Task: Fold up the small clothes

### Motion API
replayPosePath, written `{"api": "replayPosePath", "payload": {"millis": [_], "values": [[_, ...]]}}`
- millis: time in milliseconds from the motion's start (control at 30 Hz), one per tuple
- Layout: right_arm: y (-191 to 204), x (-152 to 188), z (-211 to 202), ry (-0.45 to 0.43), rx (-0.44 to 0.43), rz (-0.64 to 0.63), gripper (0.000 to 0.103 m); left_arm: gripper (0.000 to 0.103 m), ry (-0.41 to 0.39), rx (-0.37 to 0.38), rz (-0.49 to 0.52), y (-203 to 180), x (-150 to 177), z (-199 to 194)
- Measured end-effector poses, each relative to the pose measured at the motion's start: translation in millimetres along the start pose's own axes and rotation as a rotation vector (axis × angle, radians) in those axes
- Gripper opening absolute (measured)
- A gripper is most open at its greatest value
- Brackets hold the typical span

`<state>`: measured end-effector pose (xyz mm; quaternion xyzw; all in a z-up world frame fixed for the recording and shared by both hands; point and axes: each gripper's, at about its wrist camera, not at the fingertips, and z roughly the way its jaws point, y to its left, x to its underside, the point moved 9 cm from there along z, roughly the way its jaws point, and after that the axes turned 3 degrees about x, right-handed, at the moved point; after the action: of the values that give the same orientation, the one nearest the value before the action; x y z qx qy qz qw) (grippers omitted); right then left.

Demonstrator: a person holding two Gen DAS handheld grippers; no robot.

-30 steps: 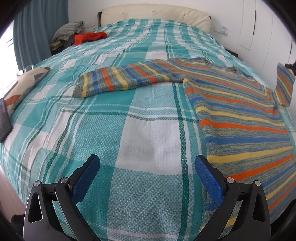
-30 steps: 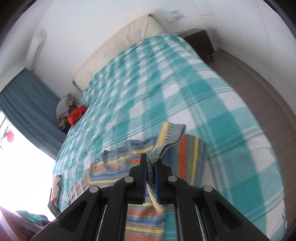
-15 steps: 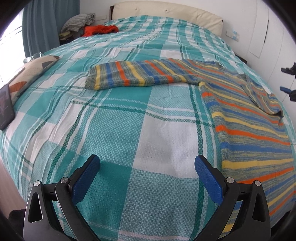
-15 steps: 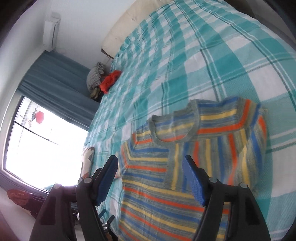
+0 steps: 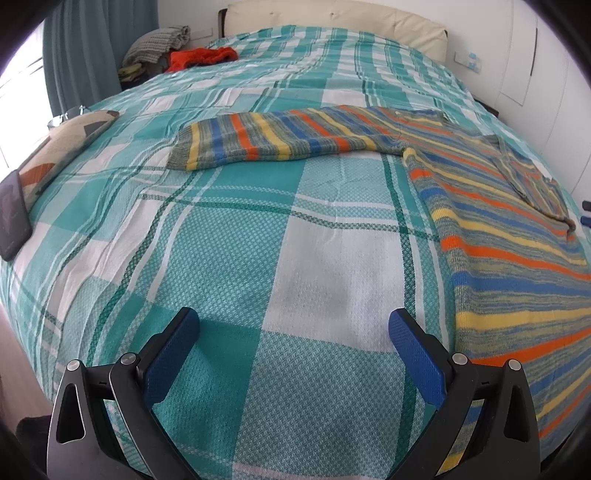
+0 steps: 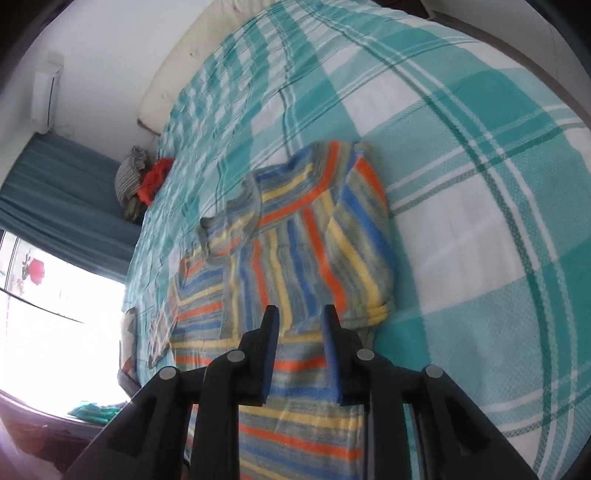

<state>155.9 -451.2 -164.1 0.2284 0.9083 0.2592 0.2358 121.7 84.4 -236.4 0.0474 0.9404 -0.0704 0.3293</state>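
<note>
Wide apart stand the blue-padded jaws of the left gripper point(image 5: 293, 332), holding nothing, poised low over a white-and-teal square of the checked bedspread point(image 5: 229, 258). From this wrist view the striped knit sweater point(image 5: 498, 229) lies flat on the bedspread to the gripper's right, its body running from the near edge toward the cream headboard point(image 5: 332, 22). One outstretched sleeve point(image 5: 273, 142) reaches leftward across the bed, its long axis crosswise and its grey cuff at the far left end. The other sleeve appears already folded in across the chest. A patterned cushion point(image 5: 62, 144) and a dark phone point(image 5: 13, 214) sit at the left edge, and a heap of orange and grey clothes point(image 5: 177, 51) rests by the curtain.

Over on the right wrist view, the right gripper point(image 6: 301, 325) hovers above the sweater's midsection, its jaws parted by a narrow gap with only stripes visible between them, gripping nothing. The neckline point(image 6: 229, 225) points toward the headboard, and the folded sleeve point(image 6: 343, 236) lies doubled on the body.

Soft, light and limp, this knit would likely sag and stretch if lifted from one point. The outstretched sleeve's cuff looks the sensible hold, pinching both layers.
</note>
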Motion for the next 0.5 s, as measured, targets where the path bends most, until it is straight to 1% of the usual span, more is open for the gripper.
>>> {"api": "replayPosePath", "payload": {"millis": [33,67,100,133,200,233,267,300,333,400,433,467,500], "values": [[-2.5,12.8,8.2,0.036,0.027,-0.015,0.035,0.102,0.004,-0.002,0.001,0.4,1.2,0.8],[-9.8,28.1,18.6,0.08,0.082,-0.028,0.035,0.102,0.008,-0.008,0.006,0.2,1.7,2.3],[-23.3,43.1,27.5,0.128,0.158,-0.04,0.034,0.102,0.009,-0.013,0.011,0.5,2.9,2.4],[-34.7,54.8,29.5,0.143,0.214,-0.05,0.025,0.102,0.007,-0.015,0.013,1.2,4.1,0.9],[-39.0,61.9,13.3,0.076,0.209,-0.054,0.027,0.102,0.005,-0.014,0.012,2.2,5.0,-0.8],[-39.3,66.0,2.5,0.053,0.213,-0.056,0.036,0.102,0.006,-0.01,0.011,2.6,5.6,-1.9],[-36.8,72.0,-6.8,0.043,0.204,-0.071,0.049,0.102,0.006,-0.007,0.011,2.5,5.2,-2.2],[-33.7,79.0,-14.0,0.039,0.192,-0.092,0.054,0.102,0.007,-0.006,0.011,2.3,4.3,-1.8],[-32.3,85.7,-18.2,0.039,0.189,-0.11,0.057,0.102,0.007,-0.005,0.01,2.1,3.9,-1.2],[-33.7,96.2,-16.3,0.062,0.182,-0.117,0.057,0.102,0.006,-0.009,0.0,1.8,2.9,1.3],[-33.9,99.3,-12.9,0.069,0.164,-0.108,0.053,0.103,0.005,-0.012,-0.005,2.0,2.8,1.9],[-33.8,101.1,-7.7,0.069,0.139,-0.093,0.026,0.102,0.002,-0.014,-0.008,2.0,3.1,1.8],[-33.0,103.0,-2.8,0.071,0.113,-0.079,0.005,0.102,0.0,-0.017,-0.008,2.2,3.7,1.0]]}}
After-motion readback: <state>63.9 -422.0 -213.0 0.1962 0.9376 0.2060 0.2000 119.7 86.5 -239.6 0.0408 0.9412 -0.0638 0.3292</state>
